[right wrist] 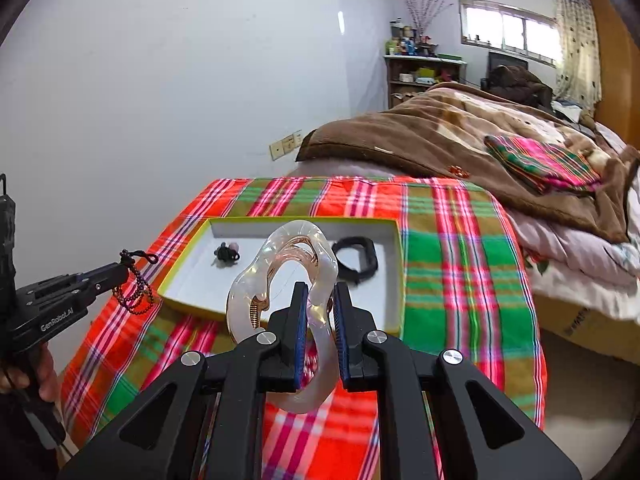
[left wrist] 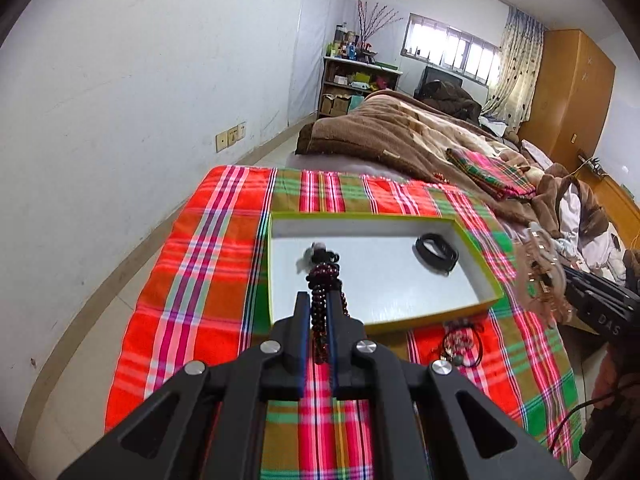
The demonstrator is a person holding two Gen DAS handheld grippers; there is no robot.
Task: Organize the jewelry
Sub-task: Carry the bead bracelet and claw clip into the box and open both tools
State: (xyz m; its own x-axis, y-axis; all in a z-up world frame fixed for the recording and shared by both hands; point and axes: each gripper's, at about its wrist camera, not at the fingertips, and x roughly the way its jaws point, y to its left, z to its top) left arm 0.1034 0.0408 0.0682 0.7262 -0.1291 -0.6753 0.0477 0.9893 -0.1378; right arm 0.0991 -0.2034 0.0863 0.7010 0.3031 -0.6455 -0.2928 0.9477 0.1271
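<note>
1. Tongs in the left hand (left wrist: 319,312) pinch a dark beaded bracelet (left wrist: 323,280) just short of the tray (left wrist: 486,280).
2. Right tongs (right wrist: 321,300) clamp a clear hair claw (right wrist: 280,280).
3. Beyond both, the tray holds a black band (right wrist: 356,258) and a small dark hair tie (right wrist: 227,255).

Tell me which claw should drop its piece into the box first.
Probably the left claw: its bead bracelet hangs at the box's near edge. The right claw, gripping the clear hair clip, looks farther back.

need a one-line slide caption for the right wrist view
Right gripper clamps a clear hair claw clip above the plaid cloth, short of the green-rimmed tray; left gripper holds a dark bead bracelet.
</note>
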